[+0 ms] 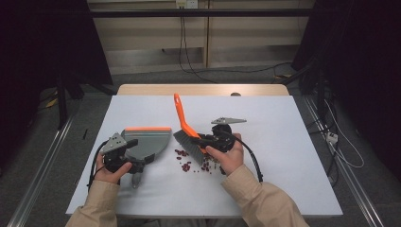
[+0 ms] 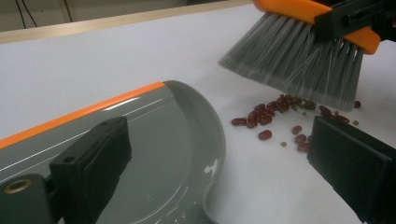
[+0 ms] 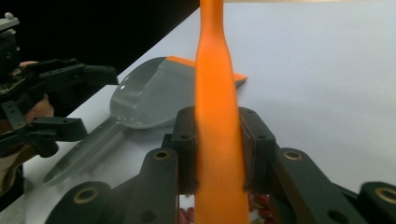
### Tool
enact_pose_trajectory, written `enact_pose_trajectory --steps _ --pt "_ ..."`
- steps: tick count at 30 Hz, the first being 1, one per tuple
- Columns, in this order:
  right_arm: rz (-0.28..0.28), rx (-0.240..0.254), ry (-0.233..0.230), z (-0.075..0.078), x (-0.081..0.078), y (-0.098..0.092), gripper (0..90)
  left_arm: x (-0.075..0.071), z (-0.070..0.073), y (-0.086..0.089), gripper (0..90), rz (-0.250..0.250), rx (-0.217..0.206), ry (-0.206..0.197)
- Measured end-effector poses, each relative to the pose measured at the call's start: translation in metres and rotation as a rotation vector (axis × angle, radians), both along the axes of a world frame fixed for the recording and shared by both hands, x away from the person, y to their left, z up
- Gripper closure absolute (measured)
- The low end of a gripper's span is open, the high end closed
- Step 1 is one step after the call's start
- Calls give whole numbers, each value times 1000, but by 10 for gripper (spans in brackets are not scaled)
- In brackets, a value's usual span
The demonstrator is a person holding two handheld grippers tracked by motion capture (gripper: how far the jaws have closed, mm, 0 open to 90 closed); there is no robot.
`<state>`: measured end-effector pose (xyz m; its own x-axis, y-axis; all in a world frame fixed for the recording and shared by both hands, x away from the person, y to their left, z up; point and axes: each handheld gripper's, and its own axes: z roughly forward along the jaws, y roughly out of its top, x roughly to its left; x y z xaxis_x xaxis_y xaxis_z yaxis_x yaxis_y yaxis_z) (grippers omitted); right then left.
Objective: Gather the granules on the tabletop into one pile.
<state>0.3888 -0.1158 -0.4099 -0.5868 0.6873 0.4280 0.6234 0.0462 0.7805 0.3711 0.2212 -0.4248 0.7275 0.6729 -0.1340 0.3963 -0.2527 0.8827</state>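
Note:
A grey dustpan with an orange front lip lies flat on the white table, its handle pointing toward the person. My left gripper hovers over the pan's rear with its jaws wide apart and nothing gripped. My right gripper is shut on the orange handle of a brush. The brush's grey bristles angle down over a small pile of red beans, which lies just right of the dustpan. In the right gripper view, the left gripper stands open beside the dustpan.
The white table sheet has bare room on the right and at the back. A wooden table edge runs behind it. Cables trail on the floor beyond, and metal rails flank both sides.

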Motion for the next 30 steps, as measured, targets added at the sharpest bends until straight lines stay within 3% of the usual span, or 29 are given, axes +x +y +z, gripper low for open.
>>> enact_pose_trajectory --steps 7,15,17,18,20,22,30 --pt "-8 -4 50 -13 -11 16 713 -1 1 1 62 3 3 -3" --pt "5 67 118 -18 -21 25 713 0 0 0 62 2 0 -1" --pt "-2 66 155 -20 -20 28 713 0 0 0 62 2 3 -1" --pt "-8 47 178 -24 -19 29 713 0 0 0 62 1 1 -2" --pt "-47 3 180 -28 -15 28 713 0 1 1 62 2 4 -5" --pt "-64 8 215 -30 -11 24 713 0 1 1 62 5 3 -4" --pt "-93 -42 210 -28 -8 15 712 0 1 1 62 4 1 -7"
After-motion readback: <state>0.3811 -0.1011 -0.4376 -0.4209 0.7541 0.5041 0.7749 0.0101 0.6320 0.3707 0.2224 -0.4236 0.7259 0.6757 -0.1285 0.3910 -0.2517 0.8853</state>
